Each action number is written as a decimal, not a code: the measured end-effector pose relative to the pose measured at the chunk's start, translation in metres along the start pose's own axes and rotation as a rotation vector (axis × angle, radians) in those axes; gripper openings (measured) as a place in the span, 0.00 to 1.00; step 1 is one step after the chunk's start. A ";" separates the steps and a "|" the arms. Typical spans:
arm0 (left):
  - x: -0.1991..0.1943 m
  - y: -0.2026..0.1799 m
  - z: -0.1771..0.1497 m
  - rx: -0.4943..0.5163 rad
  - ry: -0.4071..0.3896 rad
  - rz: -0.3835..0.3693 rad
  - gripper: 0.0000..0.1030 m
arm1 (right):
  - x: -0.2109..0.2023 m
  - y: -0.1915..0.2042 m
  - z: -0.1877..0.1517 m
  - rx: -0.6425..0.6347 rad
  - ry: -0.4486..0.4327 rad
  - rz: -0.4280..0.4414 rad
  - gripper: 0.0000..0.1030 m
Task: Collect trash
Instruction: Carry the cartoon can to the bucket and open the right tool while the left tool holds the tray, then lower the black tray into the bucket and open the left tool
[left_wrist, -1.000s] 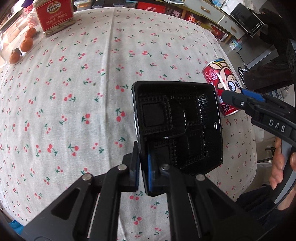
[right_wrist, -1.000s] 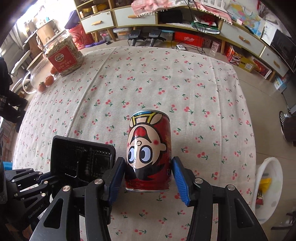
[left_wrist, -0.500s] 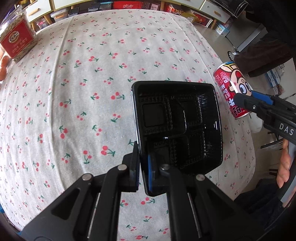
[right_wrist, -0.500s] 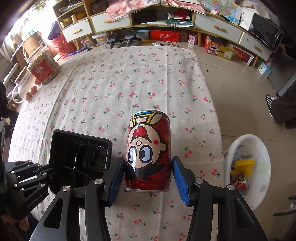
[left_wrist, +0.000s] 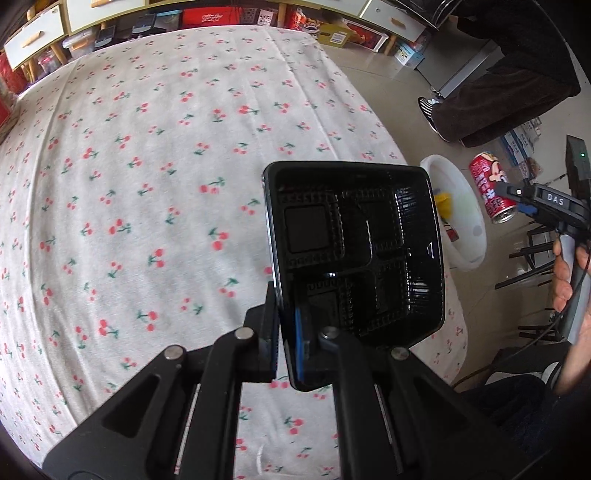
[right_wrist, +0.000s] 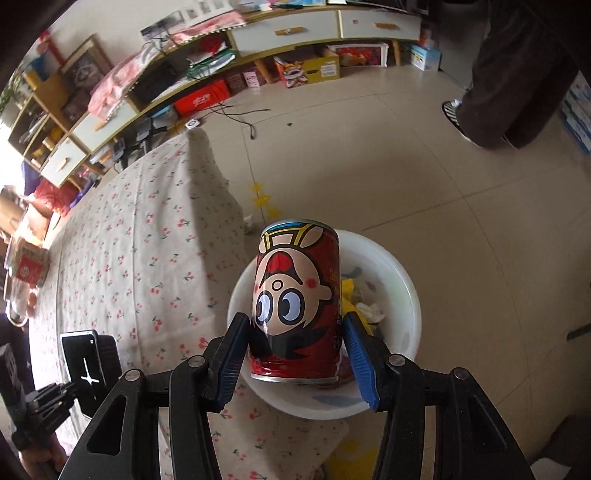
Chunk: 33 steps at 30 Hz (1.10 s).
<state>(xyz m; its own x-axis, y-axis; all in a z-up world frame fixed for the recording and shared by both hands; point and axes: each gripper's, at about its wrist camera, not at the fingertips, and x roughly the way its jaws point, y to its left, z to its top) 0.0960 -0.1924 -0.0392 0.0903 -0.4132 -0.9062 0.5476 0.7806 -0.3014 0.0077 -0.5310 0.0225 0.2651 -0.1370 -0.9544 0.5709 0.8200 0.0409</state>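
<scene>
- Hanging directly above the round white plastic bin (right_wrist: 410, 291) on the floor, the red cylindrical drink can with a cartoon face (right_wrist: 295, 306) is clamped between the jaws of the right gripper (right_wrist: 293, 356), one blue-padded finger on each side of its body.
- The can's long axis runs straight away from the jaws; it looks rigid, smooth and glossy metal.
- My read: that gripper is the nearer one to the bin, so parting the jaws should drop the can among the yellow and white scraps inside.
- The left gripper (left_wrist: 286, 332) has its jaws pinched on the rim of a black rectangular plastic meal tray with moulded compartments (left_wrist: 351, 243), held edge-on over the table's cherry-print cloth (left_wrist: 147, 166), left of the bin.
- The tray looks thin, shiny and ribbed.
</scene>
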 end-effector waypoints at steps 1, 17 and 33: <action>0.004 -0.008 0.003 0.009 0.000 -0.008 0.08 | 0.005 -0.004 0.000 0.013 0.016 0.006 0.51; 0.026 -0.065 0.036 0.069 0.008 -0.048 0.08 | 0.018 -0.019 0.008 0.056 0.058 0.040 0.52; 0.101 -0.193 0.078 0.200 0.079 -0.026 0.08 | -0.022 -0.099 0.009 0.300 -0.075 -0.005 0.53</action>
<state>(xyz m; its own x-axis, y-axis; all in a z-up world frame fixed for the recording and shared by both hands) 0.0646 -0.4216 -0.0490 0.0129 -0.3881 -0.9215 0.7038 0.6581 -0.2674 -0.0474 -0.6139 0.0423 0.3114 -0.1904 -0.9310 0.7735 0.6199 0.1319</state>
